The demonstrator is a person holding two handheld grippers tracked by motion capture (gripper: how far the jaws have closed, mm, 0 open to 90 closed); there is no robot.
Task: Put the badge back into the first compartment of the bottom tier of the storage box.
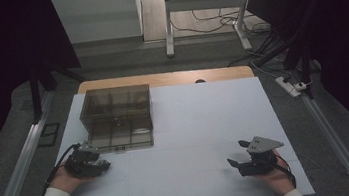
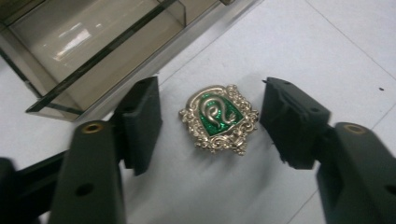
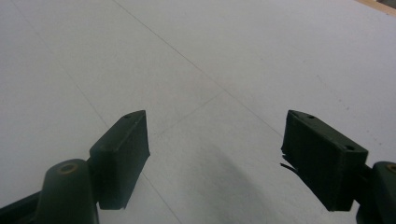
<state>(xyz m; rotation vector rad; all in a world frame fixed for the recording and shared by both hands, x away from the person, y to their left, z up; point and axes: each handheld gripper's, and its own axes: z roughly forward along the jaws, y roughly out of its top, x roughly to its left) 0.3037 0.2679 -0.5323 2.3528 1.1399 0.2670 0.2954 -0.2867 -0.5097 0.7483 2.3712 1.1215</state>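
Silver-and-green crest badge (image 2: 218, 118) with a coiled snake on it is lying flat on the white surface (image 1: 191, 126), sitting right between the two black jaws of the left gripper (image 2: 210, 121). Neither pad touches it, there's a gap on both sides, so the gripper is spread apart around the badge and not clamped on anything.

From the high view the left gripper (image 1: 101, 166) is down at the near-left corner of the surface, and the badge is too small and dark to make out there; the left gripper view is where you get the detail.

Right gripper (image 1: 236, 153) is at the near-right, well apart from everything. Its own view looks along the jaws standing wide apart with bare white surface between them, nothing held.

Farther back, just beyond the left gripper, there's a smoky transparent plastic box with compartments (image 1: 117, 117). In the left gripper view its nearest compartment (image 2: 93, 51) looks empty. From above I can see the dividers, but can't tell if anything's in the farther compartments, too dim.
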